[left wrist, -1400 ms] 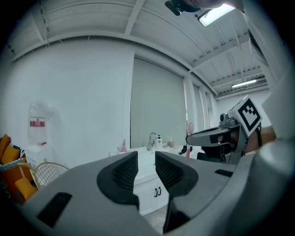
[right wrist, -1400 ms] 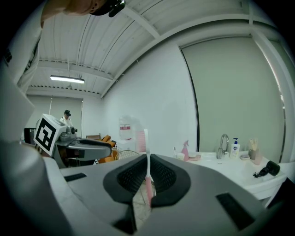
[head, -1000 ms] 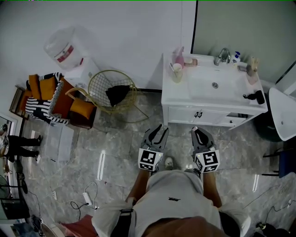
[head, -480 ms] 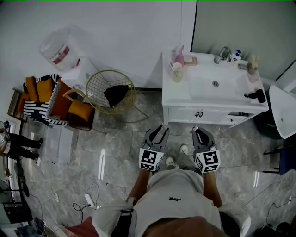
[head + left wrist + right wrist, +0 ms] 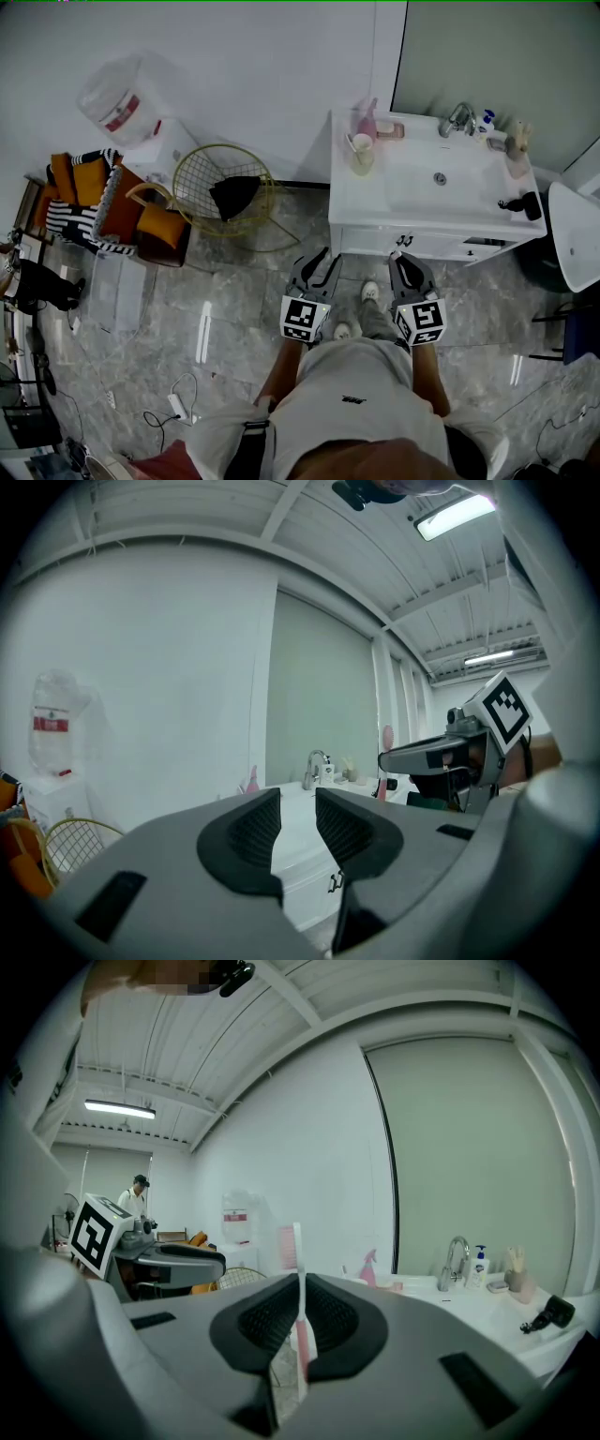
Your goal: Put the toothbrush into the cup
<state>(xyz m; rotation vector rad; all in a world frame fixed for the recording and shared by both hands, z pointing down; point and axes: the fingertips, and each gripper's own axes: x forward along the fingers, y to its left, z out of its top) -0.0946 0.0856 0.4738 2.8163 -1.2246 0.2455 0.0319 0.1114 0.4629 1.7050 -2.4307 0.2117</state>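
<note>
A cream cup [image 5: 361, 154] stands on the left end of the white sink cabinet [image 5: 375, 202], with something thin sticking out of it. My right gripper [image 5: 404, 271] is shut on a pink and white toothbrush [image 5: 299, 1309], which stands upright between the pads with its bristle head [image 5: 288, 1245] on top. My left gripper [image 5: 315, 273] hangs beside it, open, and nothing is between its fingers [image 5: 251, 829]. Both grippers are held over the floor in front of the cabinet, a good way short of the cup. In the left gripper view, the right gripper [image 5: 439, 756] shows at the right.
On the sink cabinet stand a pink spray bottle [image 5: 367, 120], a tap [image 5: 457, 116], a soap bottle [image 5: 485, 120] and a black item [image 5: 521, 201]. A gold wire basket [image 5: 223, 192], a water dispenser [image 5: 125, 101] and an orange armchair [image 5: 112, 202] are on the left.
The person has stepped towards the sink cabinet, and both grippers have moved forward with them. The toothbrush stays held in the right gripper.
</note>
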